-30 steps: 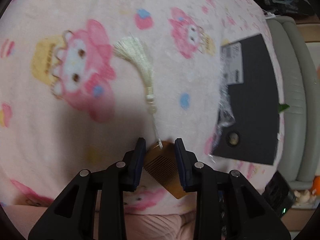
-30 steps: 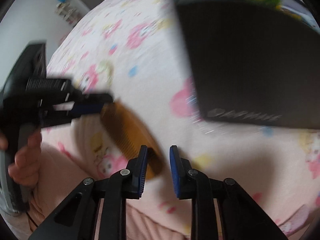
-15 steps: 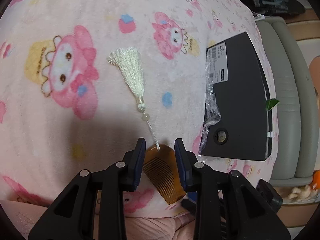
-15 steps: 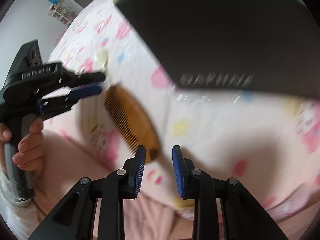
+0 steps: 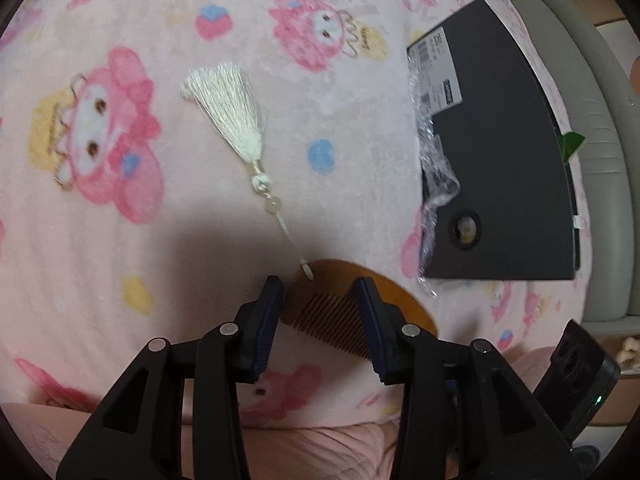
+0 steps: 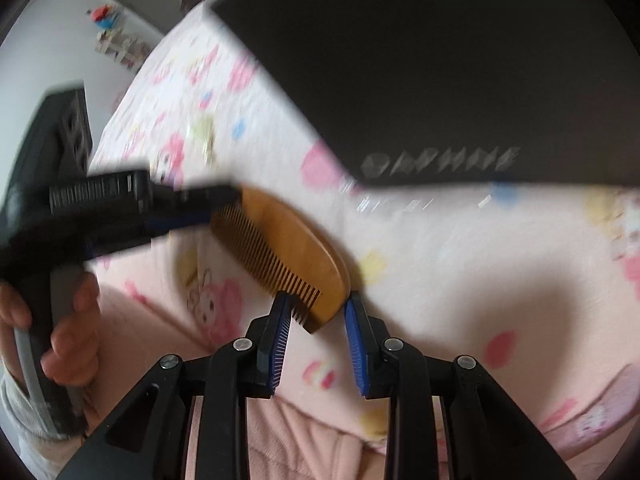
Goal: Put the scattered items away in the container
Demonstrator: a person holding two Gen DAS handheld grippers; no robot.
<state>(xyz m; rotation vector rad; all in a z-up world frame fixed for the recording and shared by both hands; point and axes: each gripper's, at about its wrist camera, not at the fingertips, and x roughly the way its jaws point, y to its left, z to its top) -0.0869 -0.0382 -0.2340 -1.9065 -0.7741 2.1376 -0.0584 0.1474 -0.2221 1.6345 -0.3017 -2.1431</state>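
A brown wooden comb (image 5: 328,300) with a cream tassel (image 5: 236,116) on a cord lies on the pink cartoon blanket (image 5: 120,240). My left gripper (image 5: 320,292) is open, its jaws on either side of the comb's tassel end. In the right wrist view the comb (image 6: 288,248) lies slanted, and my right gripper (image 6: 318,304) is open with its jaws around the comb's other end. The left gripper (image 6: 192,204) shows there at the comb's far end. A black box (image 5: 500,152) lies to the right of the comb; it also shows in the right wrist view (image 6: 460,60).
Crumpled clear plastic wrap (image 5: 436,176) hangs off the black box's left edge. A grey padded piece of furniture (image 5: 600,140) stands beyond the box at right. A green leaf (image 5: 570,144) sticks out at the box's far edge.
My right gripper has moved in on the comb's end, so its jaws now sit on either side of it. My left gripper stays around the tassel end. The right view has swung toward the black box.
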